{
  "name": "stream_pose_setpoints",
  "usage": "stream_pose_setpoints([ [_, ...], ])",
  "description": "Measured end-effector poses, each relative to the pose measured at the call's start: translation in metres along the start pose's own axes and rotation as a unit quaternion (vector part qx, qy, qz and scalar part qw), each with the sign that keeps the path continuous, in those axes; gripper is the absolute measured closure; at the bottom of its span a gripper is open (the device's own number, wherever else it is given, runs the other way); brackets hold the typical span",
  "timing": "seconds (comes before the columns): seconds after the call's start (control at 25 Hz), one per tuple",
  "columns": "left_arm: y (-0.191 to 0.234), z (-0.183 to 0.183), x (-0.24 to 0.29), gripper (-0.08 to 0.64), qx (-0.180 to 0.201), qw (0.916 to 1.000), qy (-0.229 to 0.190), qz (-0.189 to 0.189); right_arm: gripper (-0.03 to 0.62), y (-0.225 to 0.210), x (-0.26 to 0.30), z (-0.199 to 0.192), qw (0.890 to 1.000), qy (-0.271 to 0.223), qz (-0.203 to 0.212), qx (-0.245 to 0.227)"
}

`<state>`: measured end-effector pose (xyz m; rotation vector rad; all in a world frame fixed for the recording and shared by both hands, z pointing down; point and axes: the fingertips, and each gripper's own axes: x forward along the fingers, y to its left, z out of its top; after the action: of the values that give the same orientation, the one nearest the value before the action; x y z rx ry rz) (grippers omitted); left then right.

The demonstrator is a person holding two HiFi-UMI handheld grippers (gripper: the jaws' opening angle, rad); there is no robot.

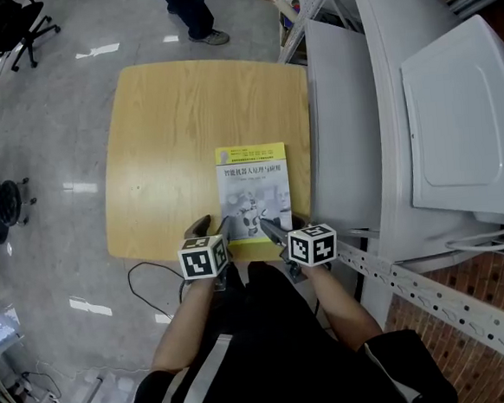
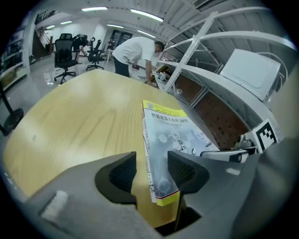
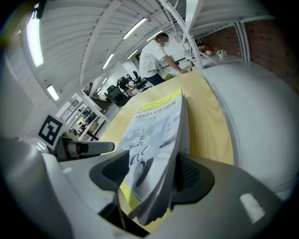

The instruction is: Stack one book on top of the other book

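Apparently releasing: the book (image 1: 253,192) is lying at the near edge of the bench (image 1: 168,133).
Left gripper (image 1: 215,228) and right gripper (image 1: 280,226) are straddling its corners, fingers (image 2: 187,170) spread, gripping nothing; backing straight off would be keeping it square.

The grey-and-yellow book (image 1: 253,190) lies flat, cover up, by the wooden table's (image 1: 168,133) near right edge.

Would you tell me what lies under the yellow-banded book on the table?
Only the wooden table shows around the book. In the right gripper view its near edge looks layered; whether that is one book or two I cannot tell; the cover hides the rest.
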<state>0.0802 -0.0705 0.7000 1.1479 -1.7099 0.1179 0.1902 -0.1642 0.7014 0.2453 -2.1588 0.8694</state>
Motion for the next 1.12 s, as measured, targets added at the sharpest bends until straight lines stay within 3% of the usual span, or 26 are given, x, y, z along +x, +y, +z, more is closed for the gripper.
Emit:
stream_pose_setpoints([
  [0.12,0.002,-0.012,0.007,0.341,-0.006,0.9996,0.023,-0.014,0.282,-0.018,-0.011,0.003,0.997,-0.017,-0.072,-0.035],
  [0.2,0.001,-0.015,0.010,0.341,-0.009,0.9993,0.026,-0.025,0.283,-0.026,-0.017,0.007,0.993,-0.029,-0.098,-0.050],
  [0.36,-0.002,-0.013,0.013,0.339,-0.010,0.9990,0.028,-0.035,0.236,-0.033,-0.010,0.003,0.995,-0.012,-0.097,-0.030],
  [0.52,-0.004,-0.010,0.018,0.337,-0.001,0.9984,0.033,-0.045,0.236,-0.035,-0.003,0.000,0.995,-0.005,-0.099,-0.014],
  [0.8,-0.009,-0.015,0.025,0.337,0.014,0.9953,0.054,-0.079,0.278,-0.026,0.004,-0.010,0.994,-0.015,-0.100,0.029],
  [1.12,-0.016,-0.015,0.027,0.339,0.017,0.9913,0.059,-0.116,0.290,-0.024,0.000,-0.011,0.994,-0.041,-0.094,0.039],
])
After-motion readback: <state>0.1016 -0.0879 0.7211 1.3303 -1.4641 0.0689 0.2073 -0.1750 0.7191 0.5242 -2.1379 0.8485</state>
